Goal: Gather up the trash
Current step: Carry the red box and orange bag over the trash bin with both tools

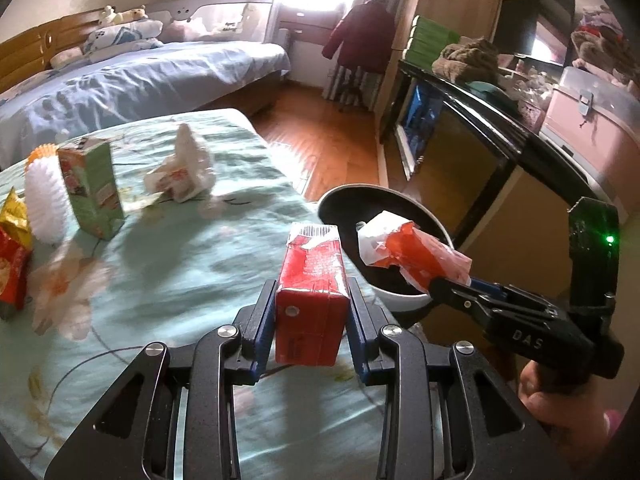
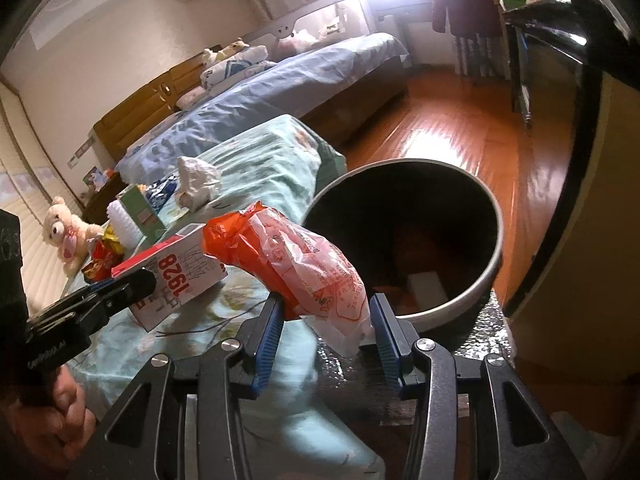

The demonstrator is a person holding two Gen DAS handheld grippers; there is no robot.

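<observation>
My left gripper [image 1: 312, 300] is shut on a red carton [image 1: 312, 292], held above the green floral cloth near the table's right edge; the carton also shows in the right wrist view [image 2: 180, 276]. My right gripper [image 2: 326, 316] holds an orange and white plastic wrapper [image 2: 304, 264] between its fingers, close to the rim of the round bin [image 2: 492, 272]. In the left wrist view the wrapper [image 1: 408, 252] hangs over the bin [image 1: 404, 300]. The bin holds a few bits of trash.
On the cloth lie a green carton [image 1: 94, 188], a white brush [image 1: 44, 200], a crumpled white wrapper [image 1: 184, 172] and a red and yellow snack bag [image 1: 12, 256]. A black-edged cabinet [image 1: 500, 128] stands right of the bin. A bed [image 1: 140, 76] lies behind.
</observation>
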